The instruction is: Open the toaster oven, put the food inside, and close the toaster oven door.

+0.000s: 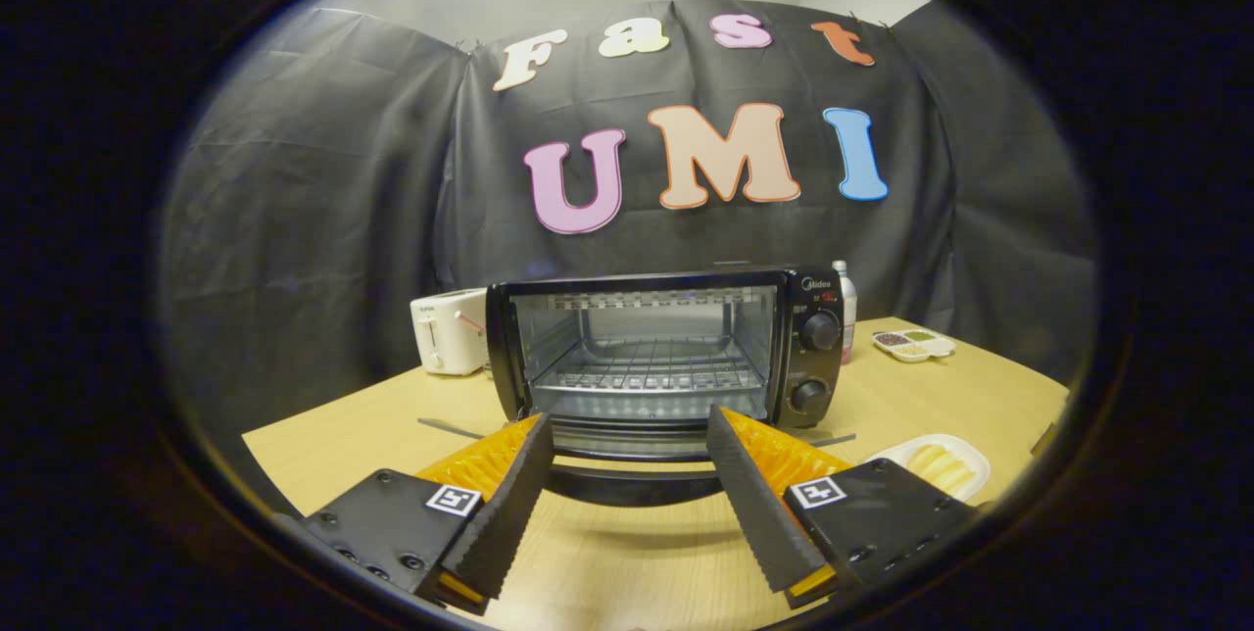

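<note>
Facing the black toaster oven [666, 347] head-on, the handheld gripper [627, 460] hovers with its two fingers spread wide and nothing between them, the tips level with the lowered glass door [627, 474] that lies flat just ahead of them. The door is already down, its dark handle edge curving between the fingers; the wire rack [647, 378] inside stands bare. The food, pale yellow strips on a white oval plate [942, 464], sits on the light wooden table [323, 445] just outside the gripper's right finger, apart from it and not yet picked up. Two black knobs [816, 362] line the oven's right panel. A white pop-up toaster [449, 332] stands beyond the left finger, beside the oven; a small white divided dish [913, 345] and a clear bottle [846, 303] lie farther off beyond the right finger.

By this reading, opening is done and loading comes next. The risks from here: swinging toward the plate too low could catch the projecting door; pinching the soft-looking strips unevenly could break or drop them; nudging the plate's rim could slide it toward the table's near edge.
</note>
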The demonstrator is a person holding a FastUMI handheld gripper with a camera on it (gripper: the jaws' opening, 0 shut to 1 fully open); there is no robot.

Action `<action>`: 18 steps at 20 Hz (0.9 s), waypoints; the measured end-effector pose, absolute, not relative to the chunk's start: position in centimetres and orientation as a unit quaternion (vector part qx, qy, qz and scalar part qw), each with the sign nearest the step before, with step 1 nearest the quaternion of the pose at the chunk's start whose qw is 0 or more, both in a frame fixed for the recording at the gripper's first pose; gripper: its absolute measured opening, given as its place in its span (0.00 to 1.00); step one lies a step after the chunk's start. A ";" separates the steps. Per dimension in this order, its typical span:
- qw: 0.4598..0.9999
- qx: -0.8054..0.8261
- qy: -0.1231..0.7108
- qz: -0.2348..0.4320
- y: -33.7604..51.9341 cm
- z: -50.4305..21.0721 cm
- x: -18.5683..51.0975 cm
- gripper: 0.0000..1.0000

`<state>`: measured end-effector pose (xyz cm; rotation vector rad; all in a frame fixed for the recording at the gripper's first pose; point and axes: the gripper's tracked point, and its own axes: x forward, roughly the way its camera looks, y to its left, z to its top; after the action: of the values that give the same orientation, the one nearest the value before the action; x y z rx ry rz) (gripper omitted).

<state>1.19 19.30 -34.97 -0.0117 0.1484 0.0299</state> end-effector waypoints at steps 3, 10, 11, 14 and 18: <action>0.995 -0.005 0.097 0.019 19.2 -35.8 0.8 0.98; 0.985 0.012 0.171 0.028 18.9 -38.9 -0.6 0.98; 0.983 0.007 0.182 0.031 19.0 -39.5 -0.7 0.98; 0.977 -0.006 0.210 0.034 18.9 -41.3 -1.0 0.98; 0.975 -0.028 0.219 0.039 19.0 -42.3 -1.1 0.99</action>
<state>-1.14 18.99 -42.28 -0.0558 0.4417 0.0785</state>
